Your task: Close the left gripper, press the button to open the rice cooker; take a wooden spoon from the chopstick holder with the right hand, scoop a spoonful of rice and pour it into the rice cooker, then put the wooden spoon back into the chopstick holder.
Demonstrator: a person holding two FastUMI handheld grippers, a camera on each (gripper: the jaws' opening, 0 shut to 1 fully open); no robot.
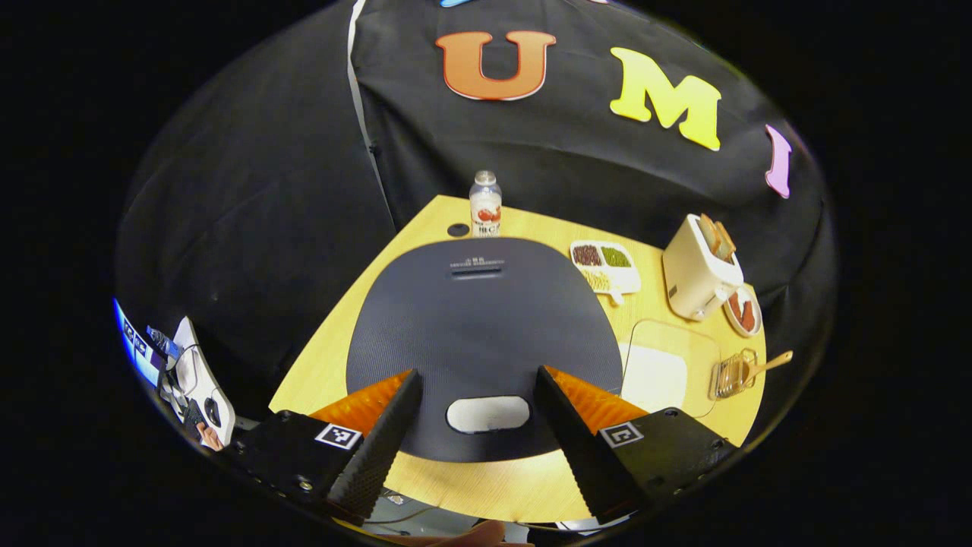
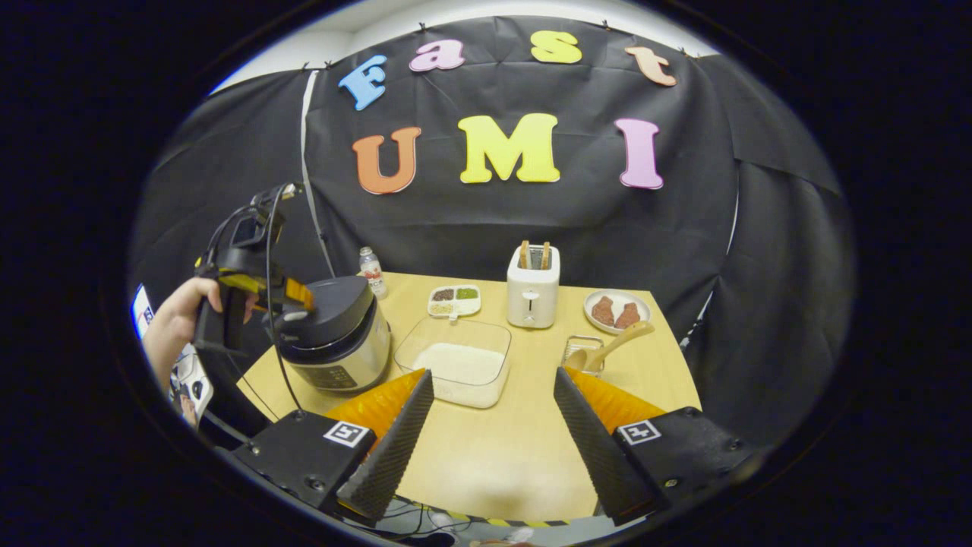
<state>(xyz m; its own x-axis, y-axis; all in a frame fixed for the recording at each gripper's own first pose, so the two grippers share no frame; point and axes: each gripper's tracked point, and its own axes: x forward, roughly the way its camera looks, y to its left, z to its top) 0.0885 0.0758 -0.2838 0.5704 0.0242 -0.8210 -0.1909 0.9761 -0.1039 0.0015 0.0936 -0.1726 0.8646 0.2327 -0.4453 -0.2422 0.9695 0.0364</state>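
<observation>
The rice cooker [image 1: 478, 327] lies right under my left gripper [image 1: 474, 448], its dark lid down and its pale oval button [image 1: 487, 414] between the two spread fingers. My left gripper is open and holds nothing. In the right gripper view the rice cooker [image 2: 334, 334] stands at the table's left, with the left gripper [image 2: 285, 300] and a hand [image 2: 178, 311] above it. My right gripper [image 2: 493, 437] is open over the table's near edge. The wooden spoon [image 2: 611, 346] leans in the chopstick holder [image 2: 583, 353]. A clear container of rice [image 2: 459, 365] stands in the middle.
A white toaster [image 2: 533, 296] with bread stands at the back, with a plate of brown food [image 2: 616, 310] to its right. A small divided dish [image 2: 454, 300] and a bottle [image 2: 370, 272] sit toward the back left. A black cable hangs from the left gripper.
</observation>
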